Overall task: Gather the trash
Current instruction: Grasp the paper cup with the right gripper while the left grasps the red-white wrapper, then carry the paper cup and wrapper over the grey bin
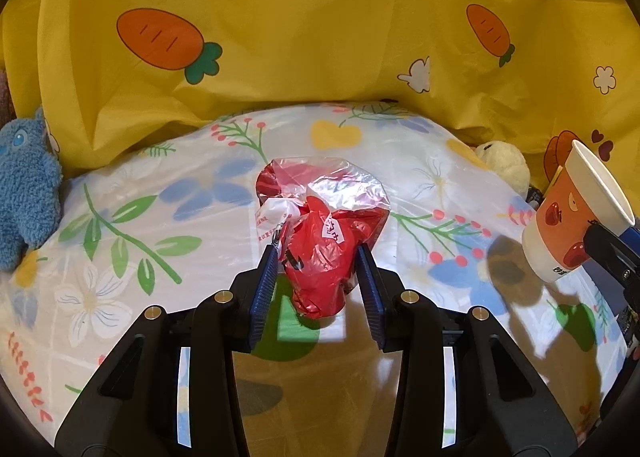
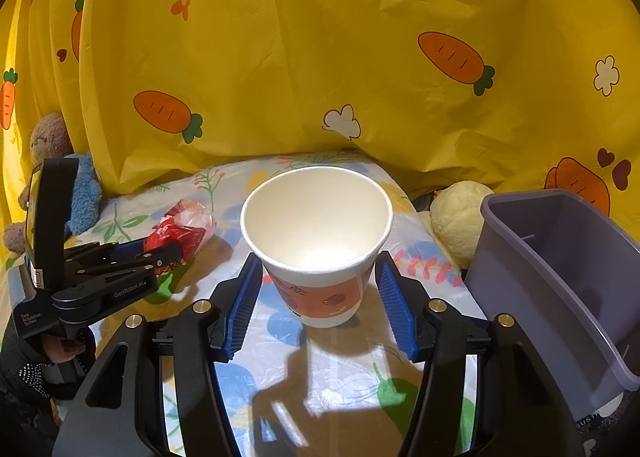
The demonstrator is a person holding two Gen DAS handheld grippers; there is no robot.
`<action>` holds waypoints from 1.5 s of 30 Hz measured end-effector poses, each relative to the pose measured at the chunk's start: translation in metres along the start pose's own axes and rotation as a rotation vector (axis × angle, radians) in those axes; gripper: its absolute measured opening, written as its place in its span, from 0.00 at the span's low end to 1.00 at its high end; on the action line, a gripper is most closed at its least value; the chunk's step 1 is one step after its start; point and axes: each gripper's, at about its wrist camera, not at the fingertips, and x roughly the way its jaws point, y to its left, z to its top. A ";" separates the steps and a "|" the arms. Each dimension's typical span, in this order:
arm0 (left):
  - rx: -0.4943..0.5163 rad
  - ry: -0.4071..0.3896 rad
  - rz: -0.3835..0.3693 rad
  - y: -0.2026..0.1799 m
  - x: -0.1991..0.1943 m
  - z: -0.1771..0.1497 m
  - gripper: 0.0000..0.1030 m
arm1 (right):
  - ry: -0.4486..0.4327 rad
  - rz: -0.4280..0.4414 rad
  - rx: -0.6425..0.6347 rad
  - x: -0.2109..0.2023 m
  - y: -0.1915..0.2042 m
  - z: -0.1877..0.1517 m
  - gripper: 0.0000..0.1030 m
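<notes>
Left claw [image 1: 316,253] grips the red wrapper [image 1: 320,257]; right claw [image 2: 318,273] (open) straddles the paper cup [image 2: 320,241]; grey bin [image 2: 560,277] holds nothing visible.

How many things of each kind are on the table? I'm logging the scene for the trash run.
Trash pieces: 2 (red plastic bag, paper cup)
Plush toys: 3 (blue, cream, brown)
Bins: 1 (grey bin)
Total: 6

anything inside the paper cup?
Nothing visible: the paper cup stands upright between the right gripper's open fingers, and the right wrist view shows bare white walls and bottom. The nearest inner wall is hidden by the rim.
</notes>
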 end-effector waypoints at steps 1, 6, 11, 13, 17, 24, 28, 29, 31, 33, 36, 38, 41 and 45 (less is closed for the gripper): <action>0.002 -0.012 0.000 -0.002 -0.007 0.000 0.38 | -0.004 0.002 0.004 -0.004 -0.001 0.000 0.56; 0.025 -0.078 -0.004 -0.016 -0.043 -0.001 0.38 | -0.037 0.007 0.003 -0.028 -0.003 -0.001 0.56; 0.050 -0.135 -0.037 -0.036 -0.076 -0.003 0.38 | -0.070 0.011 -0.008 -0.054 -0.005 -0.003 0.56; 0.062 -0.151 -0.053 -0.045 -0.086 -0.005 0.38 | -0.081 0.012 -0.012 -0.064 -0.007 -0.003 0.56; 0.087 -0.166 -0.085 -0.065 -0.099 -0.007 0.38 | -0.105 0.001 -0.016 -0.081 -0.012 -0.005 0.56; 0.138 -0.182 -0.175 -0.111 -0.111 -0.002 0.38 | -0.149 -0.056 0.004 -0.106 -0.039 -0.003 0.56; 0.172 -0.192 -0.247 -0.146 -0.113 0.009 0.38 | -0.180 -0.133 0.037 -0.118 -0.067 0.003 0.56; 0.181 -0.194 -0.269 -0.155 -0.112 0.013 0.38 | -0.188 -0.154 0.050 -0.120 -0.075 0.004 0.56; 0.197 -0.194 -0.311 -0.175 -0.110 0.018 0.38 | -0.200 -0.197 0.076 -0.124 -0.091 0.007 0.56; 0.208 -0.192 -0.353 -0.194 -0.106 0.024 0.38 | -0.208 -0.245 0.102 -0.126 -0.108 0.007 0.56; 0.227 -0.173 -0.405 -0.222 -0.095 0.031 0.38 | -0.221 -0.300 0.139 -0.129 -0.132 0.007 0.56; 0.243 -0.161 -0.425 -0.239 -0.088 0.033 0.38 | -0.233 -0.335 0.158 -0.132 -0.145 0.006 0.56; 0.253 -0.136 -0.460 -0.259 -0.075 0.036 0.38 | -0.236 -0.365 0.191 -0.133 -0.161 0.005 0.56; 0.278 -0.115 -0.476 -0.280 -0.062 0.036 0.38 | -0.233 -0.392 0.209 -0.132 -0.174 0.003 0.56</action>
